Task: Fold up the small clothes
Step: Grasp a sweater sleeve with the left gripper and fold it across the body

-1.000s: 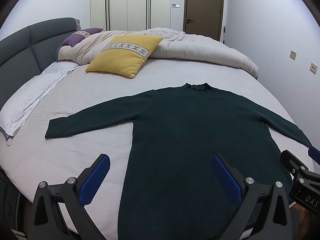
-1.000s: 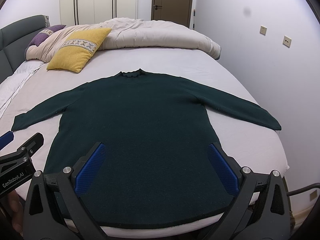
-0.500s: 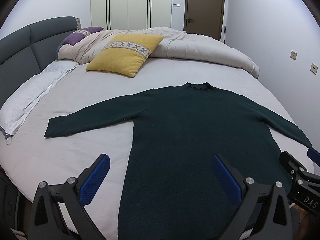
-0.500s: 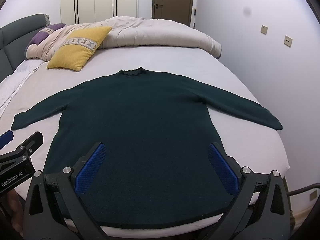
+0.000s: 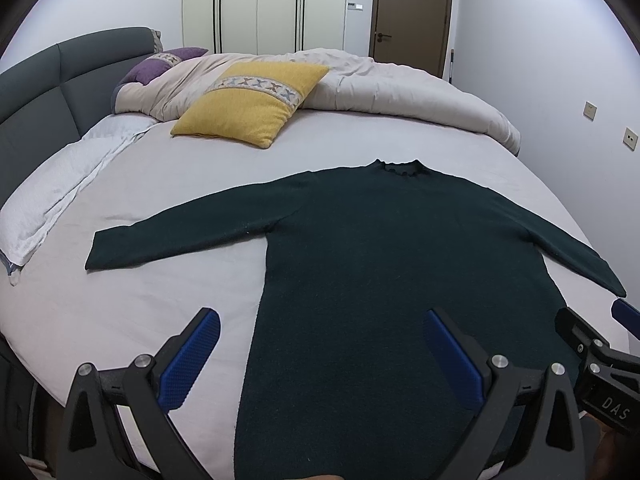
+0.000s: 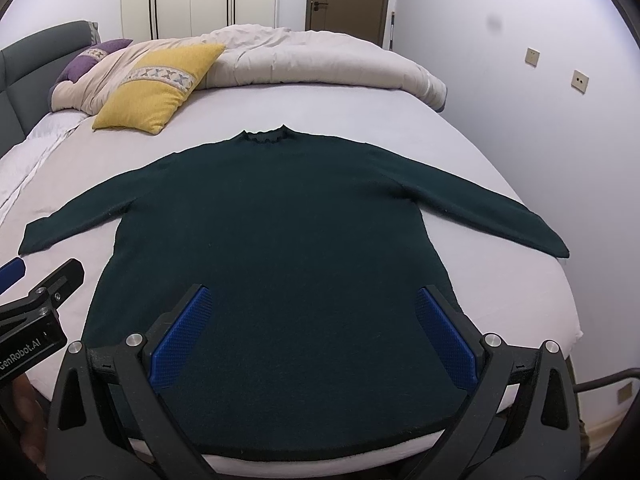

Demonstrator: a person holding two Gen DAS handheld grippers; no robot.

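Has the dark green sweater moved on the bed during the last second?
No. The dark green sweater lies flat as before, its collar equally far from the yellow pillow.

- Dark green sweater (image 6: 276,240) spread flat on the bed sheet (image 6: 360,116), sleeves out to both sides, collar toward the duvet (image 6: 304,60).
- Right gripper (image 6: 314,334) held above the hem, blue pads (image 6: 180,340) wide apart, nothing between them.
- Left gripper (image 6: 24,300) visible at the left edge, near the sleeve cuff.
- Yellow pillow (image 6: 156,88) beyond the sweater, leaning on the duvet.
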